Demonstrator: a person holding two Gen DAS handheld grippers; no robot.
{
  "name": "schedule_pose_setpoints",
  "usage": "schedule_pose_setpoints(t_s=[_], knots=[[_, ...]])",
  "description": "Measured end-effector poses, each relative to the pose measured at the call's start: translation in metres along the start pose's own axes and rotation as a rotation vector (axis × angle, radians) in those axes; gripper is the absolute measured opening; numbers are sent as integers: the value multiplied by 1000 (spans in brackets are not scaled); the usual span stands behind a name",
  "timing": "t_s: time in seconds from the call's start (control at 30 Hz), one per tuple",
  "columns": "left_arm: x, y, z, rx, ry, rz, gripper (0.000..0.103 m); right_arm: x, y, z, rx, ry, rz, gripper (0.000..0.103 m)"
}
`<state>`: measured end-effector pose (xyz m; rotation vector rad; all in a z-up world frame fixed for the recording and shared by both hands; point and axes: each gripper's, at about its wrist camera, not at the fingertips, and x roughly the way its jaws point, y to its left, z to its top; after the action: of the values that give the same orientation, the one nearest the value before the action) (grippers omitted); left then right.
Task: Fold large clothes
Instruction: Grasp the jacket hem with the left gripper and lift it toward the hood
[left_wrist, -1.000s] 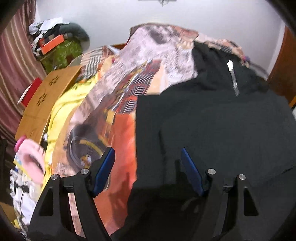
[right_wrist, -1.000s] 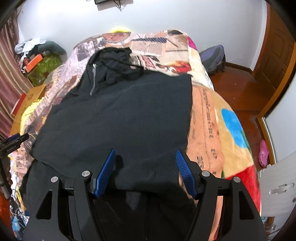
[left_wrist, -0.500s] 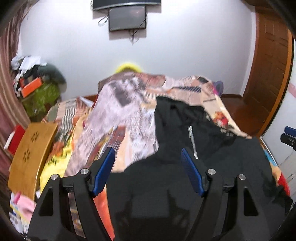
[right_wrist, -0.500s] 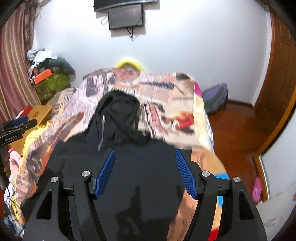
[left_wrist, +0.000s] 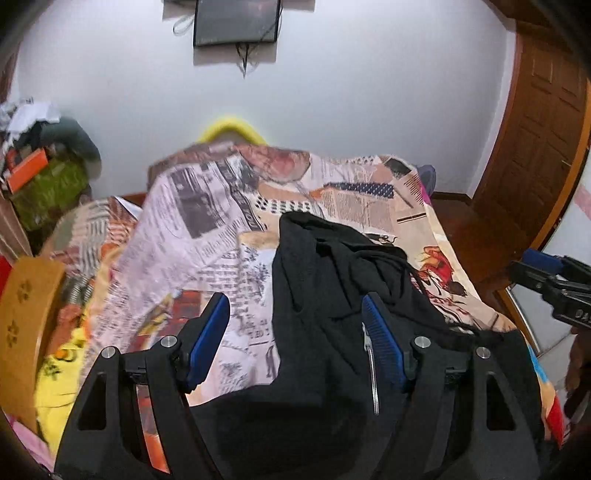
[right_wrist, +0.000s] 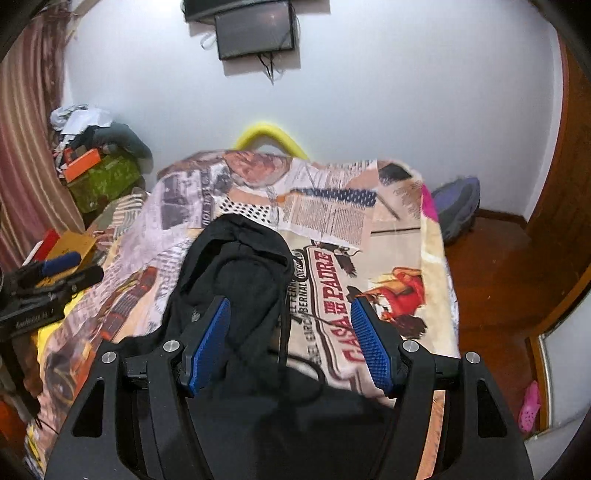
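A black zip hoodie (left_wrist: 325, 295) lies on the bed, hood towards the far wall; it also shows in the right wrist view (right_wrist: 240, 273). My left gripper (left_wrist: 295, 339) is open and empty, above the hoodie's left shoulder and zip. My right gripper (right_wrist: 290, 339) is open and empty, above the hood and its drawstring. Each gripper shows at the edge of the other's view: the right one (left_wrist: 554, 280), the left one (right_wrist: 48, 280).
The bed has a newspaper-print blanket (right_wrist: 332, 214). A cluttered pile with a green box (right_wrist: 103, 177) stands at the left wall. A wooden board (left_wrist: 26, 317) leans at the left. A wooden door (left_wrist: 546, 122) and bare floor (right_wrist: 487, 266) are to the right.
Both grippers have tilted up and moved towards the hood end of the hoodie. The views went from the hoodie's body to the hood and far wall. Both stayed open.
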<state>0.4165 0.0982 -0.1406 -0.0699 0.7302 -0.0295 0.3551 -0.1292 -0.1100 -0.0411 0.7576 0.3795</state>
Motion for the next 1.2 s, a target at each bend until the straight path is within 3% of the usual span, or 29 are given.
schedule_pose_setpoints(t_s=[0.2,0.5,0.63,0.7,0.77,0.87,1.0,1.2], knots=[[57,8,6,-55,63,-30,72,63,-7,15,36,103,24,64],[127,8,4,-89,152,-63,58,146,-11,20,85,257,56,63],[152,12,-5,-116,221,-79,37,172,-15,14,142,325,107,43],[160,17,-11,-152,239,-127,36,178,-16,10,183,348,177,28],[160,23,-14,-177,233,-160,28,177,-18,8,212,336,203,23],[153,21,-11,-159,246,-143,14,166,-11,7,147,315,194,13],[124,12,-4,-98,219,-128,11,139,-6,7,105,276,195,11],[40,-4,0,15,130,-167,10,75,3,4,55,207,228,10]])
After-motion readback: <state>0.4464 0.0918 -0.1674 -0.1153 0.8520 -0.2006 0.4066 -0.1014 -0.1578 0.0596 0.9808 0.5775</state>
